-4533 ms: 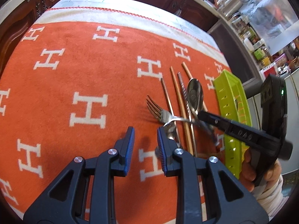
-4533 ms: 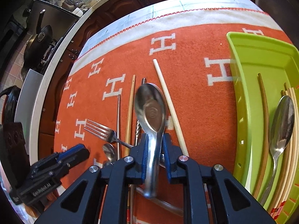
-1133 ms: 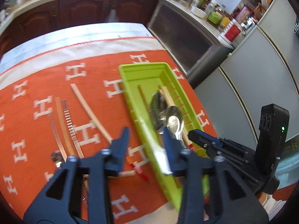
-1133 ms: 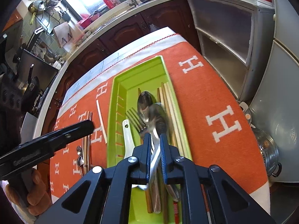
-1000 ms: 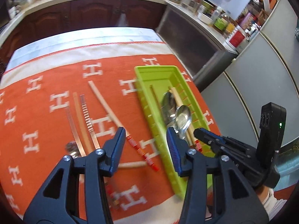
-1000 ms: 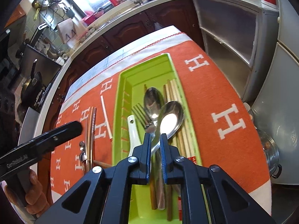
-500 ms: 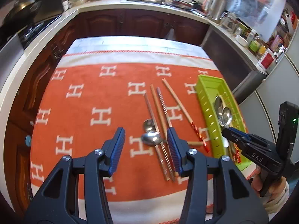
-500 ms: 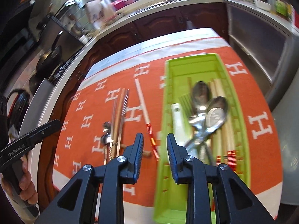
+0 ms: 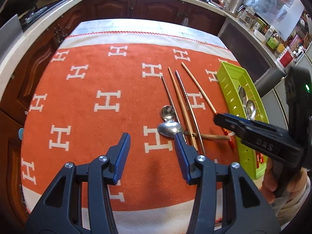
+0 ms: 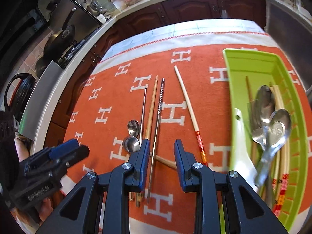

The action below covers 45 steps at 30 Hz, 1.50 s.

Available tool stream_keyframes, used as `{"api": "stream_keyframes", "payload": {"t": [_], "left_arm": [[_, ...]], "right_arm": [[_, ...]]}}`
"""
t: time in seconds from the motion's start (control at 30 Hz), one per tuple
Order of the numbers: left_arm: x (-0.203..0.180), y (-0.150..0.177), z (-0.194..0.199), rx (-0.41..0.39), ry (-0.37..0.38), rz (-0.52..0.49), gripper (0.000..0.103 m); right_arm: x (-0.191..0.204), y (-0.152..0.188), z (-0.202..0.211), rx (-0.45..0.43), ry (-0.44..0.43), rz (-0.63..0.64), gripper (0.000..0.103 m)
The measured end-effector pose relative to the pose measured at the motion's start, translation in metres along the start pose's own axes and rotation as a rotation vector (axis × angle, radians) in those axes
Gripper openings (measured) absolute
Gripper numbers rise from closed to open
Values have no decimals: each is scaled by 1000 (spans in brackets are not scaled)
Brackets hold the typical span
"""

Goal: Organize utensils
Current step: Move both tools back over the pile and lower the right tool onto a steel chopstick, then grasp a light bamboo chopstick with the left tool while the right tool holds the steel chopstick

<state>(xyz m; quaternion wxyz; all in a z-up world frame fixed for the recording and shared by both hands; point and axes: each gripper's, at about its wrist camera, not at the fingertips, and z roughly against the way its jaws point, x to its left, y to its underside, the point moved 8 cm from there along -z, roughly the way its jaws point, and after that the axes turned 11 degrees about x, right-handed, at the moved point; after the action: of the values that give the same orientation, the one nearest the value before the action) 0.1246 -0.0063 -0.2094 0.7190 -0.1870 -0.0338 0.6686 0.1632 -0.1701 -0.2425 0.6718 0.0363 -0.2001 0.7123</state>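
Observation:
Two small steel spoons [image 9: 169, 129] [image 10: 132, 144] and several chopsticks [image 9: 180, 101] [image 10: 151, 107] lie on the orange H-patterned cloth [image 9: 109, 74]. A pale chopstick with a red end [image 10: 188, 101] lies apart, nearer the tray. The green tray [image 10: 251, 58] [image 9: 230, 66] at the right holds spoons [image 10: 276, 128], a fork, a white spoon [image 10: 240, 136] and chopsticks. My left gripper [image 9: 151, 148] is open and empty above the cloth, just left of the spoons. My right gripper [image 10: 161, 154] is open and empty above the loose chopsticks, left of the tray.
The cloth-covered table ends in a white border [image 9: 156, 218] at the near edge. Dark wood cabinets [image 9: 156, 3] and a counter ring the far side. A stove with pans [image 10: 62, 37] stands at the left, a steel appliance [image 9: 251, 58] at the right.
My right gripper set the large spoon in the tray, opened and moved left over the loose chopsticks. My left gripper swung back from the tray to above the cloth.

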Motion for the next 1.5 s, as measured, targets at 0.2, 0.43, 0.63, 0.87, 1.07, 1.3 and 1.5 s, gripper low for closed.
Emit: {"api": "stream_keyframes", "payload": {"t": [0.2,0.43,0.63,0.87,1.07,1.3,1.5], "left_arm": [[1,-3,-17,21,20,-4,43],[11,-10,-28,31,47,20,43],[13,-15,-33,34,64,25,43],[5,-21,-34,32,84,21,43],[-13,-32,-32,6,91,-12,43],[-49,-49,-34,-50,134,-71,40],[-66,-52,-57,-20,134,-83,24]], "right_arm": [[-2,-19,-38,61,12,-8,26],[5,-30,-59,79,42,19,23],[6,-31,-71,93,81,38,16],[12,-34,-75,61,175,99,9],[4,-35,-69,45,136,46,6],[-19,-31,-34,-18,65,-46,6],[-36,-22,-4,-71,35,-90,6]]}}
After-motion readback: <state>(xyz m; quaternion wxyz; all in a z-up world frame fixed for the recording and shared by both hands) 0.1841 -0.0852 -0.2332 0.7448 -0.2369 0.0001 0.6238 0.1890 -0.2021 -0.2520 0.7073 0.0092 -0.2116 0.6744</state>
